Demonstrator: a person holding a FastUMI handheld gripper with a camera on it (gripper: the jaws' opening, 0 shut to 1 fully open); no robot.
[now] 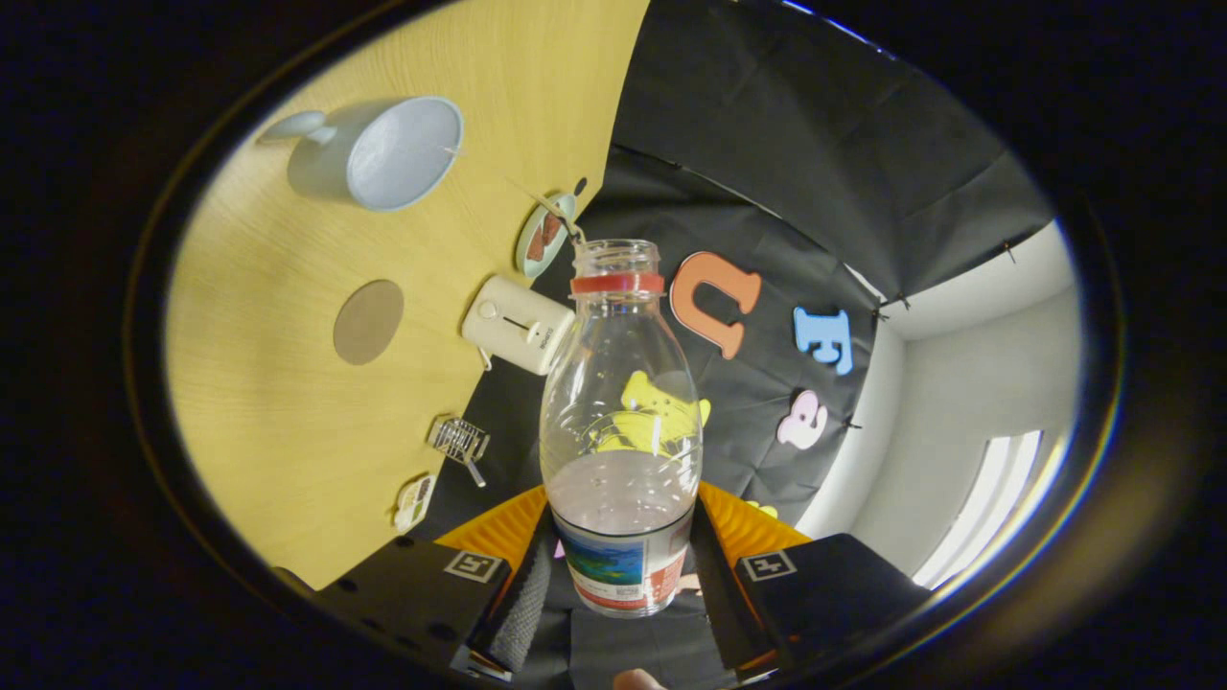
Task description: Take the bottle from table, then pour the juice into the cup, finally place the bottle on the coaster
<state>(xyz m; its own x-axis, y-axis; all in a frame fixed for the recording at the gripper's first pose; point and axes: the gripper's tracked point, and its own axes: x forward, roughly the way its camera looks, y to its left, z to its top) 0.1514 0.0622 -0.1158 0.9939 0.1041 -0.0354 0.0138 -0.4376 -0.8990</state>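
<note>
Claw [621, 565] grips bottle [620, 422] w/ wood table [249, 431] alongside, booth beyond.

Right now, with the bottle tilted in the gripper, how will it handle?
The bottle, held between the gripper fingers, looks like thin clear plastic, probably light and squeezable. It has no cap, so its liquid could spill. Its smooth wall may slip.

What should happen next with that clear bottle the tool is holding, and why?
Probably carry the clear plastic bottle with the red neck ring toward the pale blue cup and bring its open mouth over the rim. The tool grips the bottle's labelled base between both fingers, pale liquid remains inside, and the cup looks empty. The round brown coaster comes afterwards.
</note>
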